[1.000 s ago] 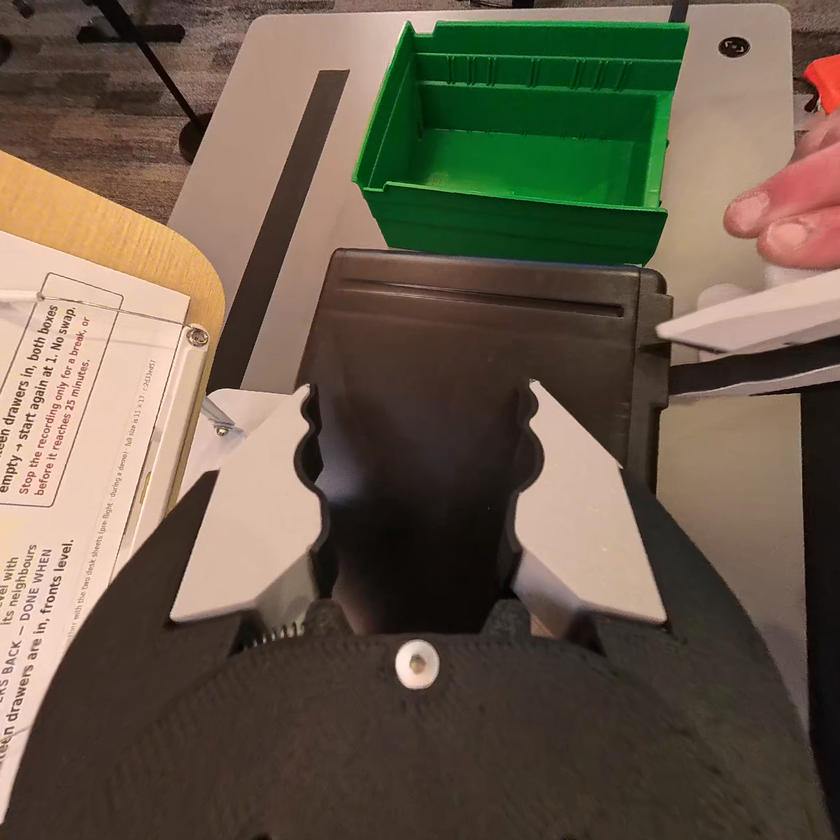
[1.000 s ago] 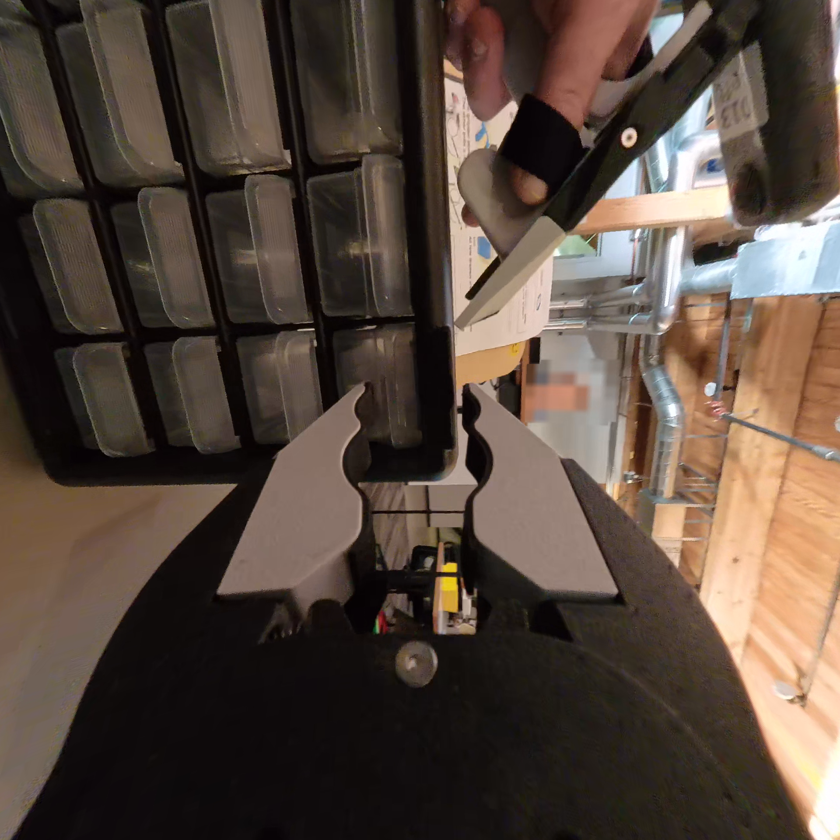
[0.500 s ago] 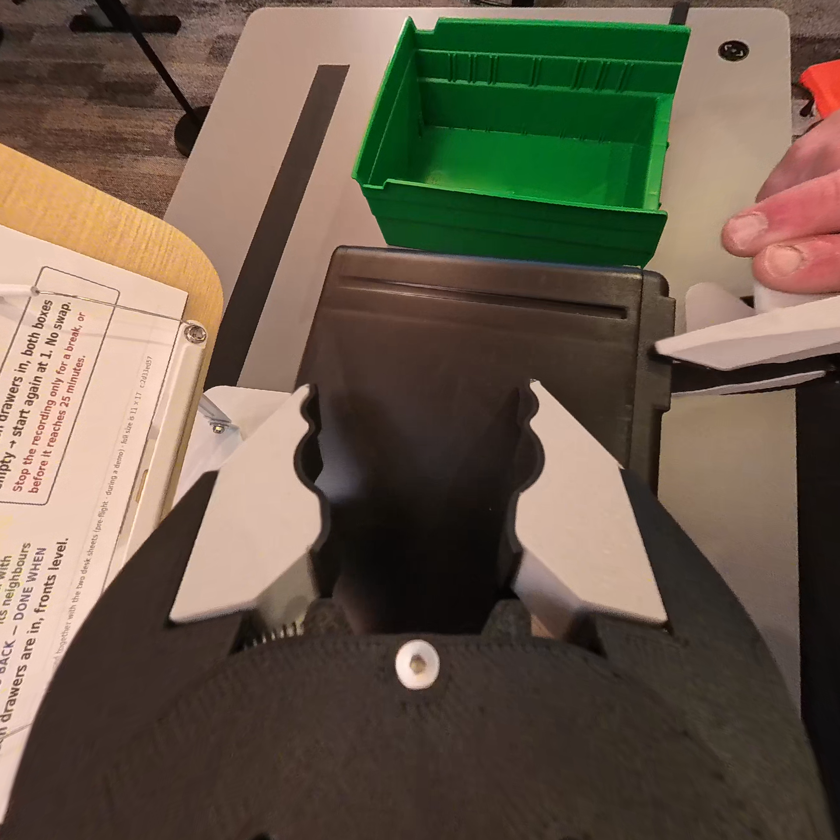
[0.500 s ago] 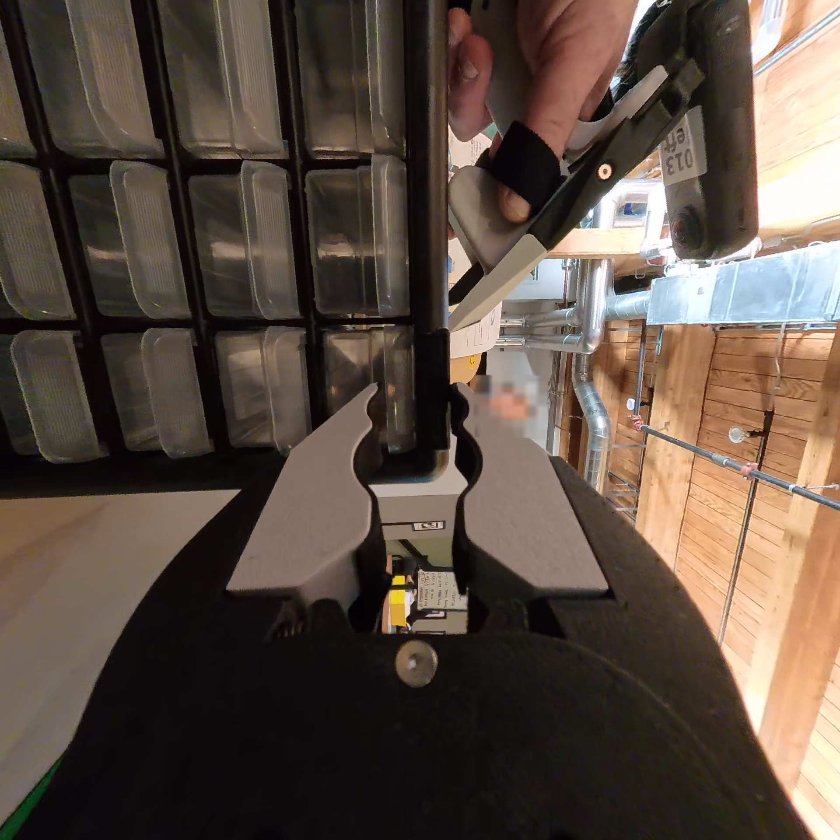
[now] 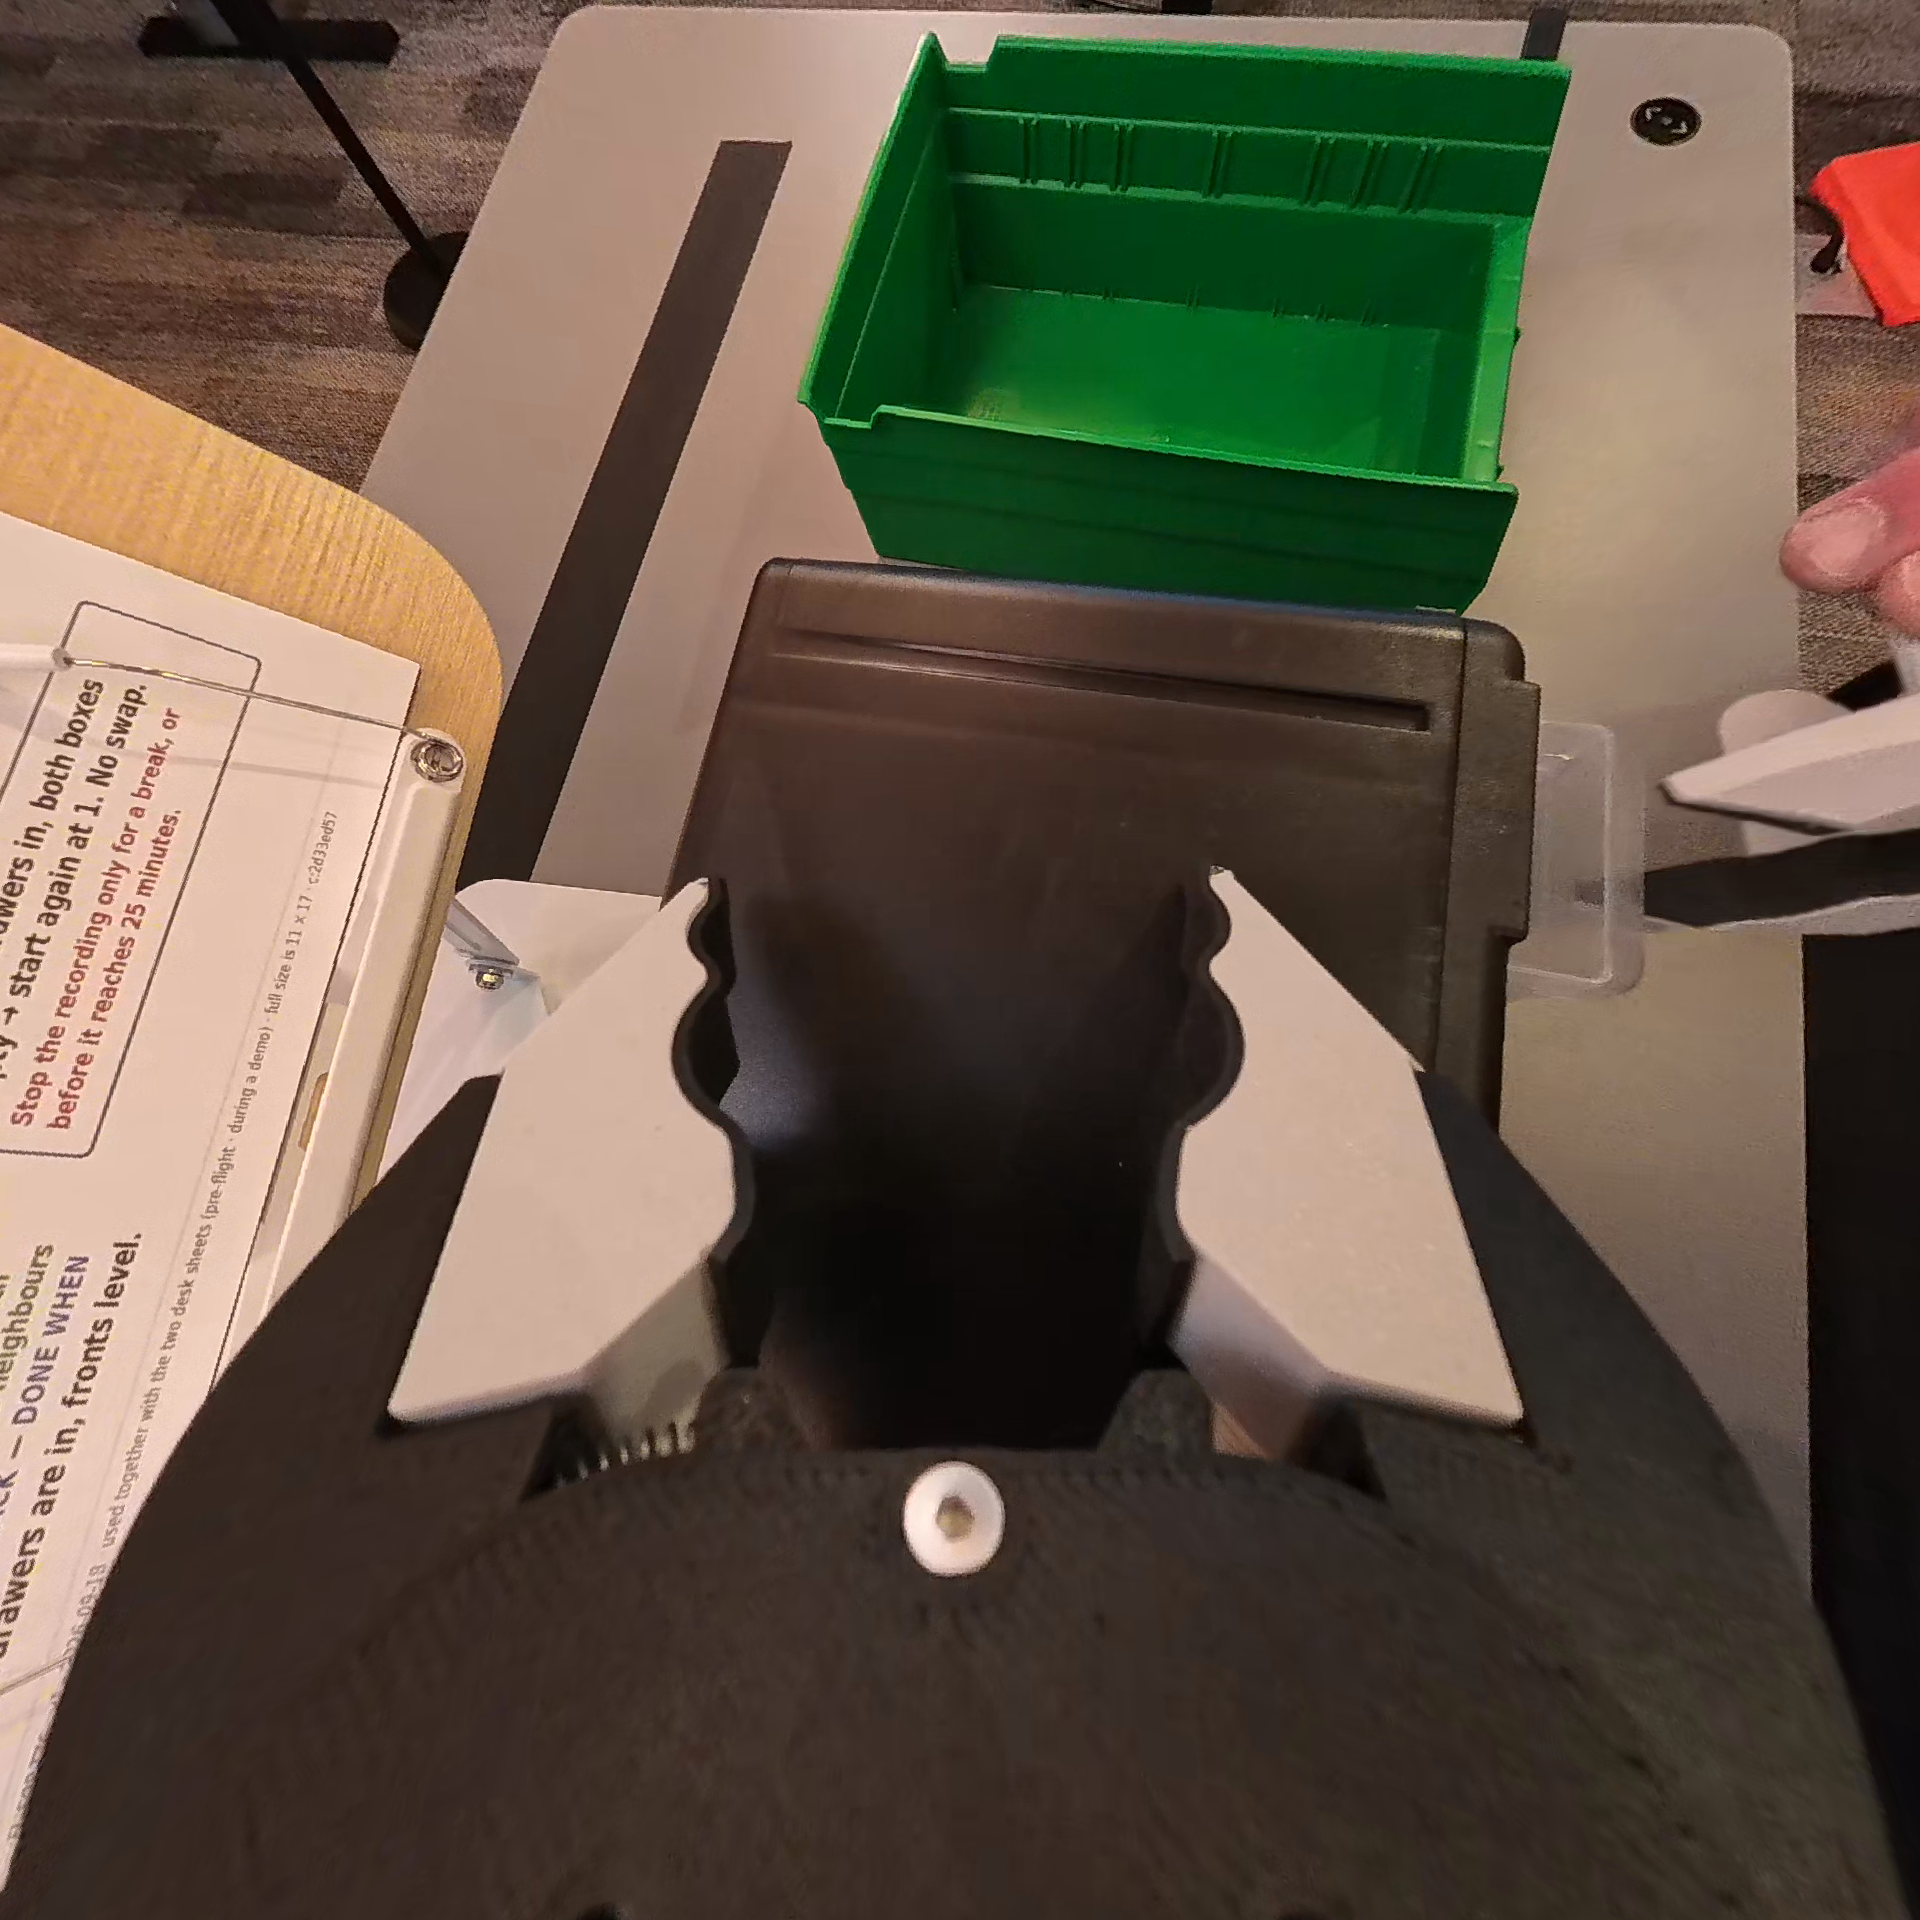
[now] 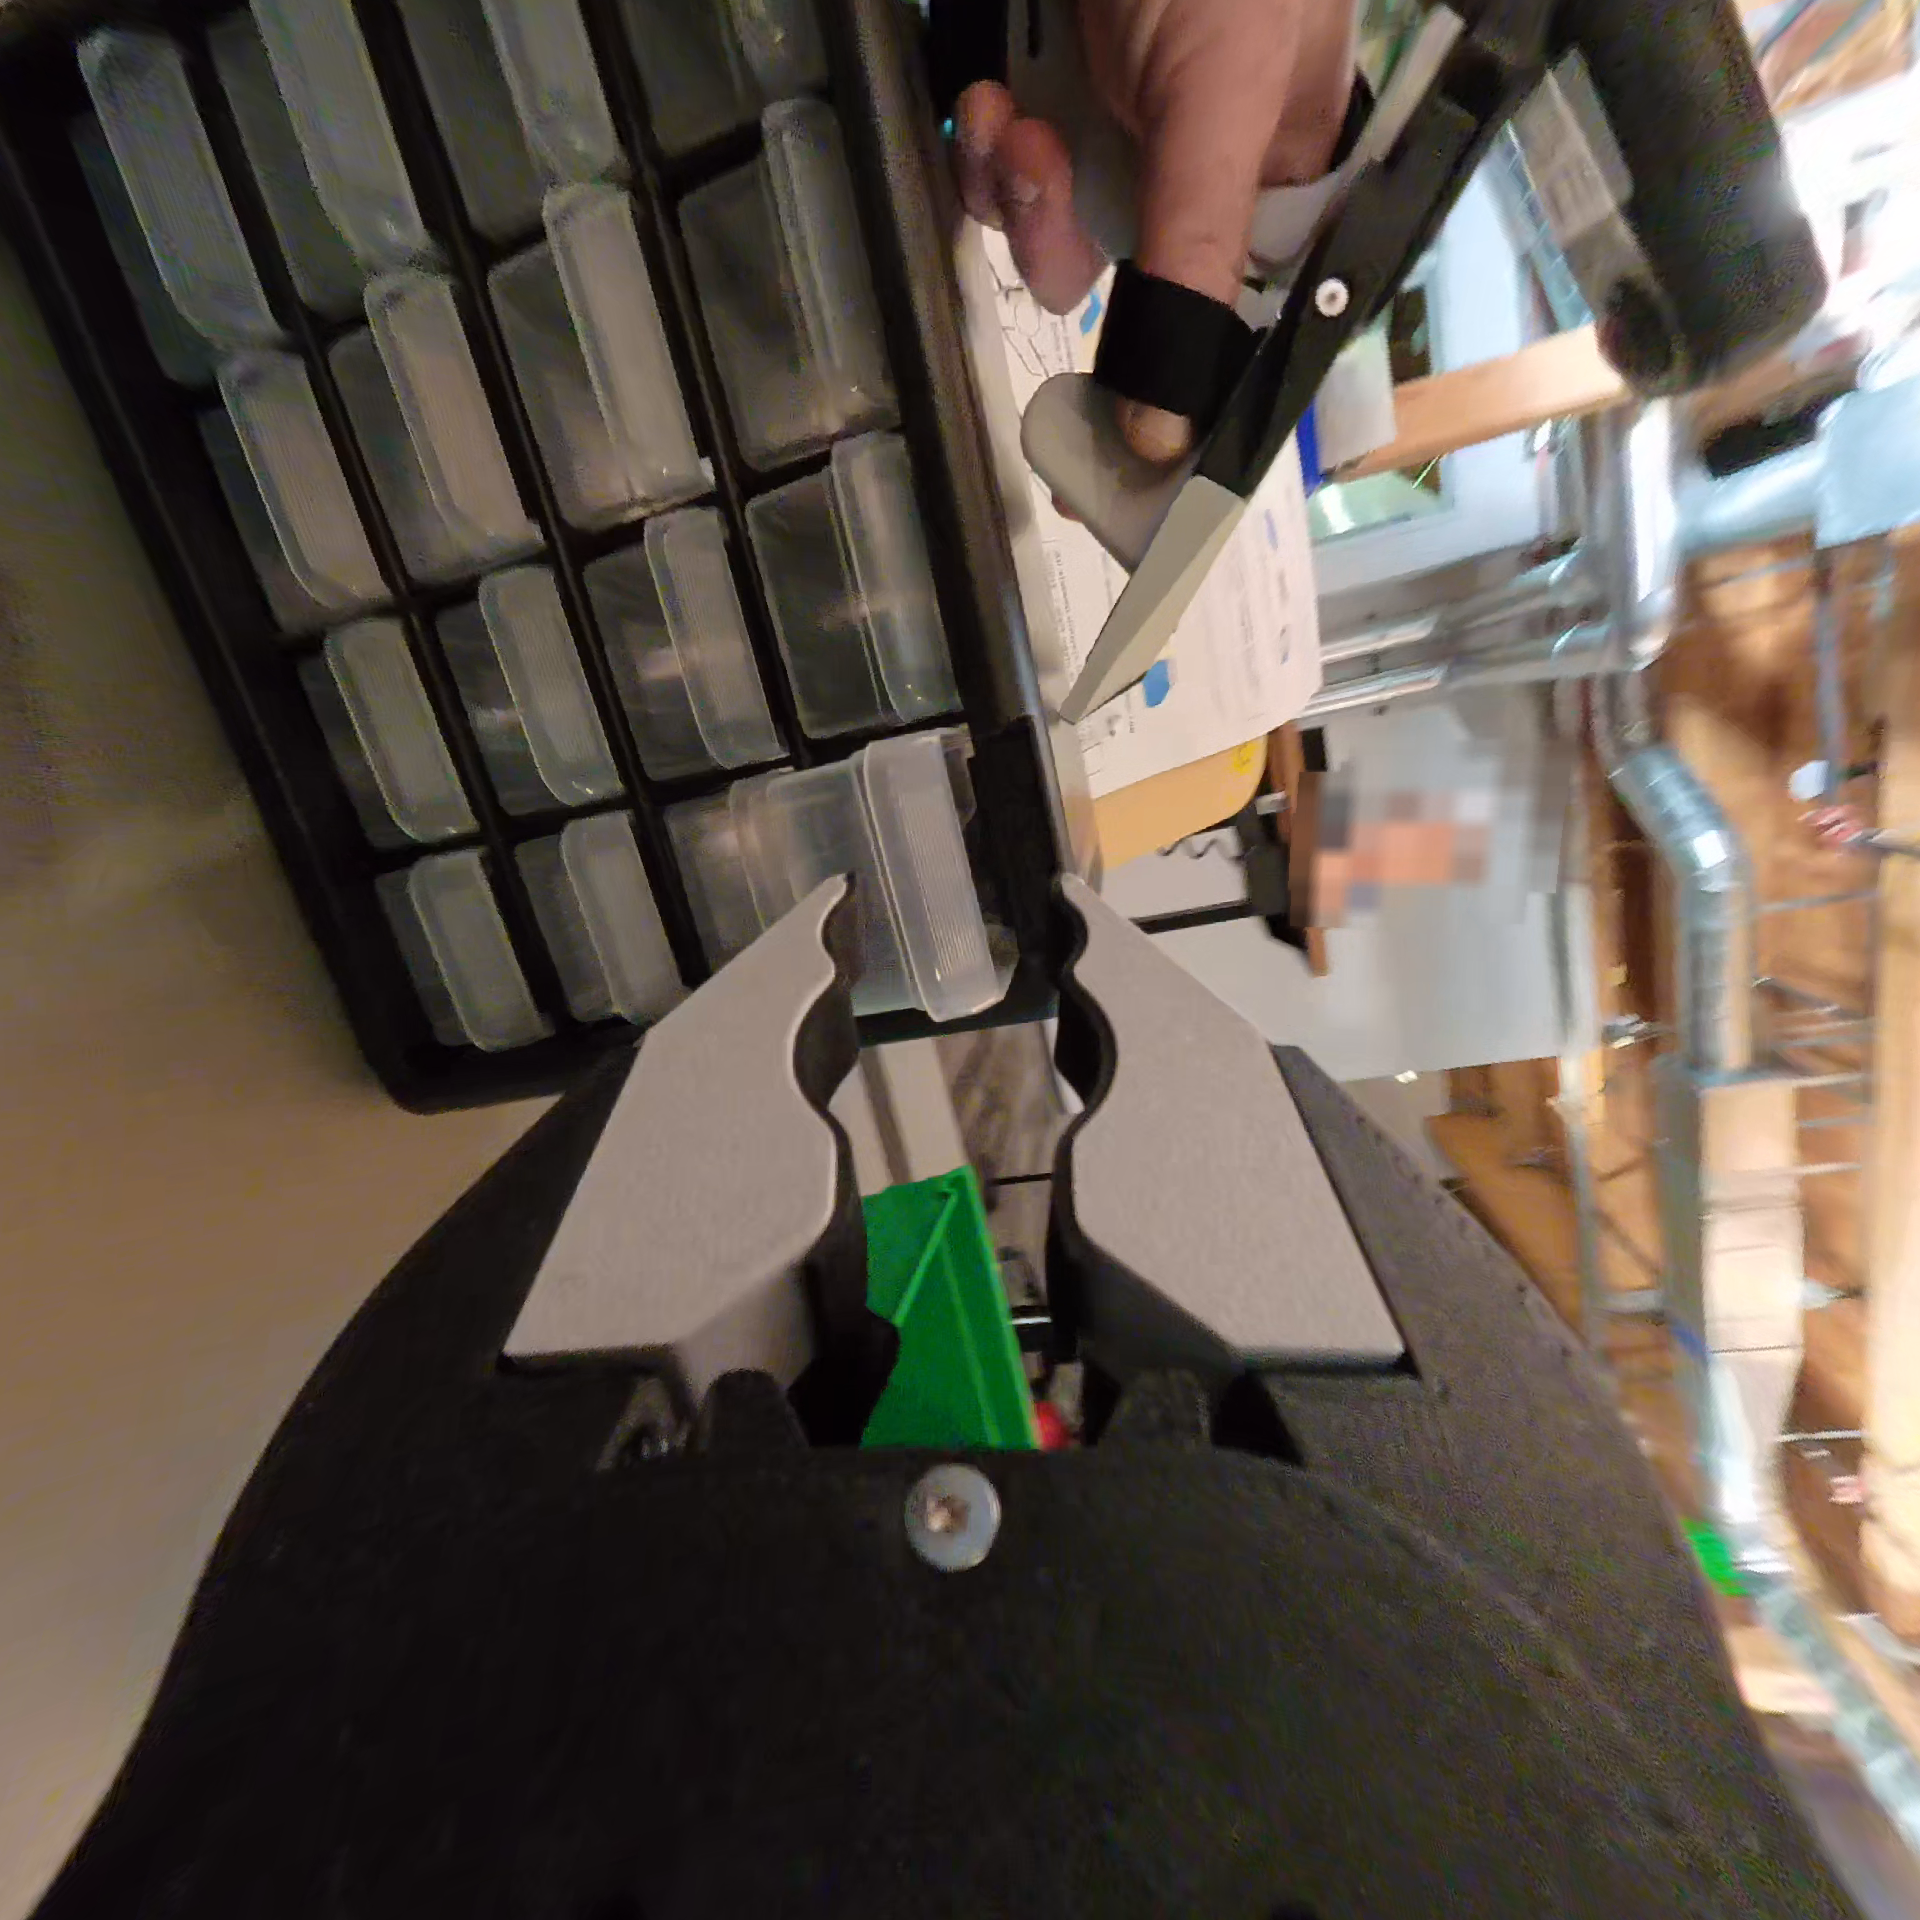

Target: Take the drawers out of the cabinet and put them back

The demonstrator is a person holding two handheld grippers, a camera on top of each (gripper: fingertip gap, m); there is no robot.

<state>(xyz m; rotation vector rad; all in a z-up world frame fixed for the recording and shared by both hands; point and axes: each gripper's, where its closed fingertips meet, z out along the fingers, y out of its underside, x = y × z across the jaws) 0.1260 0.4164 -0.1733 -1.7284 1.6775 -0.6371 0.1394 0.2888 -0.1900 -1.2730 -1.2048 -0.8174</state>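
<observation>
**Left unit.** My left gripper [image 5: 961, 914] fills the lower half of the left wrist view. Its jaws are released and spread wide, and nothing lies between them. They hang over the flat top of the black plastic drawer cabinet [image 5: 1091, 790], at the centre of the frame. I cannot tell whether they touch that top.

**Right unit.** My right gripper [image 6: 956, 904] sits in the lower centre of the right wrist view. Its jaws are parted on either side of the front of a small clear plastic drawer [image 6: 925, 883]. I cannot tell whether they are clamped on it, because the frame is blurred and a gap shows on the right.

**Task object.** The clear drawer occupies the corner slot of the cabinet and stands partly out of it. The neighbouring clear drawers [image 6: 582, 675], toward the upper left, sit flush in their slots.

**Beyond.** An empty green plastic bin [image 5: 1174, 343] stands just behind the cabinet on the grey table [image 5: 644, 312], in the upper centre of the left wrist view. A printed white instruction sheet [image 5: 208, 935] lies at the left edge.

**Step in hand.** I judge this to be the removal stage, with the first drawer started out.

**Next move.**
1. Confirm a firm hold on the drawer front.
2. Pull straight along the slot until the drawer is free of the cabinet.
3. Keep the left unit on the cabinet to stop it sliding.
</observation>
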